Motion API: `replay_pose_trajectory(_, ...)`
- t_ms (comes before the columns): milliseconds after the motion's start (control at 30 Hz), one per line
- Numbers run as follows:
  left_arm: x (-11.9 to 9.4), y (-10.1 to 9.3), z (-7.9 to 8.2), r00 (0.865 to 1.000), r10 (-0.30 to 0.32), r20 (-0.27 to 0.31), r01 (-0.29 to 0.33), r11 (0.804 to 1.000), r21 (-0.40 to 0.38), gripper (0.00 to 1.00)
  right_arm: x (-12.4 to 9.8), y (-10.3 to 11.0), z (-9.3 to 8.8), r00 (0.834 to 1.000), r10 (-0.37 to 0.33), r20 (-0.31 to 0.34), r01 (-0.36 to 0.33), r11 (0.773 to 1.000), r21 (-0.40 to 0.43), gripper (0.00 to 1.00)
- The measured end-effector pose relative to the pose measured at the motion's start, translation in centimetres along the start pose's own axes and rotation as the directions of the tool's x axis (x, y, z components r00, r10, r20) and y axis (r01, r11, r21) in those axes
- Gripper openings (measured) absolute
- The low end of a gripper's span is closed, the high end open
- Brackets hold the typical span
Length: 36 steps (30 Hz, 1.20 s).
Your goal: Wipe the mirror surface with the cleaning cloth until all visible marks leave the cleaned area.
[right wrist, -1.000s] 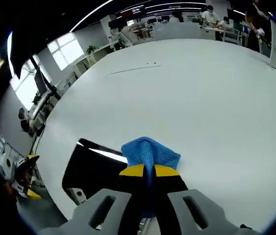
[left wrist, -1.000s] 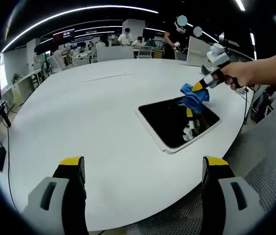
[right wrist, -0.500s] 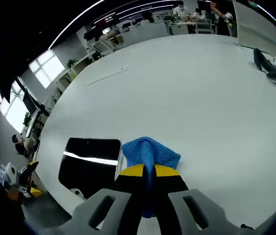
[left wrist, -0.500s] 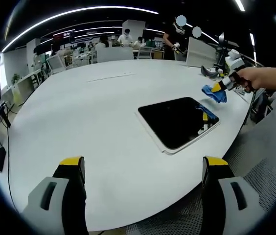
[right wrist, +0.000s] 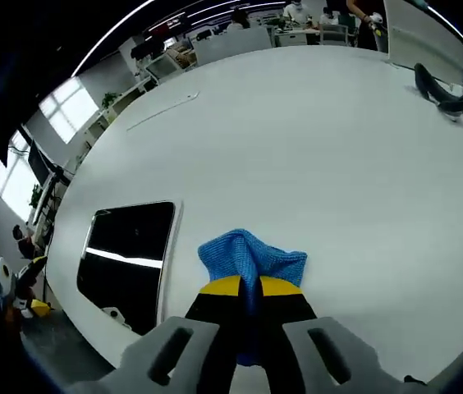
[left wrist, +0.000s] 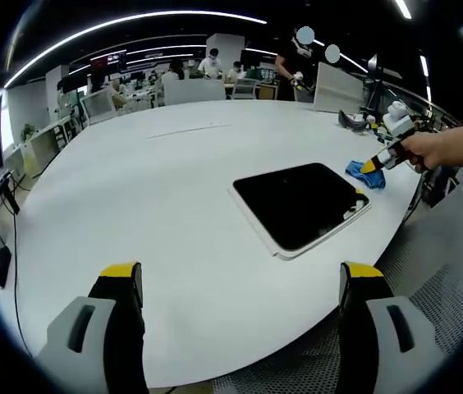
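Off the mirror [right wrist: 126, 261] now — right tongs [right wrist: 248, 286] clamp the cloth [right wrist: 252, 256]

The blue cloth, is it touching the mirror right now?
Apart. In the right gripper view, white table shows between the cloth and the mirror; the right gripper holds the cloth beside it.

Open-plan office: big white round table [left wrist: 133, 205], rows of desks [left wrist: 43, 139] with monitors [left wrist: 107, 59], people seated at workstations [left wrist: 211, 61], linear ceiling strip lights [left wrist: 133, 20], windows [right wrist: 71, 103] along one wall.
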<state>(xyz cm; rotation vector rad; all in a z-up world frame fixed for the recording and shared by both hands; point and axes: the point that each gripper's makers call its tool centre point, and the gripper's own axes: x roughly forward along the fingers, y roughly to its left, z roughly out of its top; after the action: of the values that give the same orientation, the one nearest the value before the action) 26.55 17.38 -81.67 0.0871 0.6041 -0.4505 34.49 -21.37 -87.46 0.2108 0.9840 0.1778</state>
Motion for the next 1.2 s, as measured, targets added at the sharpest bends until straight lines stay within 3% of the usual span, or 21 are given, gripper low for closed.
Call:
replay_pose_trajectory(167, 0.0, 0.1, 0.1, 1.0, 0.001, 0.005, -0.001, 1.0, -0.004, 0.99, -0.2, 0.7, 0.2, 0.998, 0.043, 0.038, -0.043, 0.999, -0.024, 0.1)
replay_pose_trajectory(267, 0.0, 0.2, 0.1, 1.0, 0.007, 0.004, -0.007, 1.0, -0.002, 0.99, -0.4, 1.7, 0.4, 0.994, 0.092, 0.053, -0.091, 0.996, -0.023, 0.25)
replay_pose_trajectory(333, 0.0, 0.1, 0.0, 1.0, 0.004, 0.0, -0.004, 1.0, -0.004, 0.99, -0.7, 2.1, 1.1, 0.99, 0.112, 0.085, -0.108, 0.993, -0.044, 0.41)
replay_pose_trajectory(367, 0.0, 0.1, 0.0, 1.0, 0.003, 0.002, -0.003, 1.0, -0.005, 0.99, -1.1, 3.1, 2.2, 0.975, 0.175, 0.139, -0.167, 0.984, -0.065, 0.46)
replay_pose_trajectory(400, 0.0, 0.1, 0.1, 1.0, 0.002, 0.004, -0.002, 1.0, -0.006, 0.99, -1.5, 3.5, 2.3, 0.968, 0.203, 0.148, -0.195, 0.979, -0.066, 0.51)
replay_pose_trajectory(500, -0.1, 0.1, 0.5, 1.0, 0.001, 0.029, -0.001, 1.0, -0.015, 0.99, -2.6, 3.8, 2.5, 0.955, 0.243, 0.17, -0.216, 0.962, -0.166, 0.59)
replay_pose_trajectory(567, -0.1, 0.2, 0.6, 0.999, 0.001, 0.035, -0.001, 1.0, -0.019, 0.99, -3.1, 3.1, 1.5, 0.967, 0.222, 0.124, -0.201, 0.966, -0.165, 0.62)
replay_pose_trajectory(700, -0.3, 0.5, 1.0, 0.998, 0.015, 0.064, -0.012, 0.999, -0.052, 0.99, -4.9, 2.2, 2.0, 0.949, 0.243, 0.199, -0.19, 0.949, -0.251, 0.77)
replay_pose_trajectory(733, -0.5, 0.4, 1.4, 0.997, 0.014, 0.081, -0.009, 0.998, -0.058, 0.99, -5.6, 1.9, 1.4, 0.954, 0.233, 0.186, -0.18, 0.947, -0.265, 0.82)
replay_pose_trajectory(800, -0.5, 0.4, 1.3, 0.997, 0.01, 0.076, -0.004, 0.997, -0.074, 0.99, -6.4, 1.9, 1.0, 0.949, 0.24, 0.205, -0.167, 0.933, -0.318, 0.96)
replay_pose_trajectory(867, -0.4, 0.3, 1.0, 0.998, 0.003, 0.06, 0.001, 0.998, -0.061, 0.99, -7.1, 1.9, -0.3, 0.95, 0.249, 0.187, -0.174, 0.923, -0.345, 0.94)
replay_pose_trajectory(900, -0.4, 0.1, 1.2, 0.998, -0.003, 0.067, 0.007, 0.999, -0.046, 0.99, -7.4, 1.4, -0.9, 0.957, 0.219, 0.191, -0.135, 0.917, -0.376, 0.94)
replay_pose_trajectory(1033, -0.5, 0.0, 1.3, 0.997, -0.014, 0.07, 0.018, 0.998, -0.055, 0.99, -7.5, 0.4, -3.0, 0.963, 0.182, 0.198, -0.109, 0.937, -0.333, 0.99)
replay_pose_trajectory(1200, -0.7, 0.2, 1.6, 0.996, -0.004, 0.089, 0.011, 0.997, -0.076, 0.99, -8.8, 1.0, -3.3, 0.945, 0.201, 0.259, -0.099, 0.928, -0.358, 0.99)
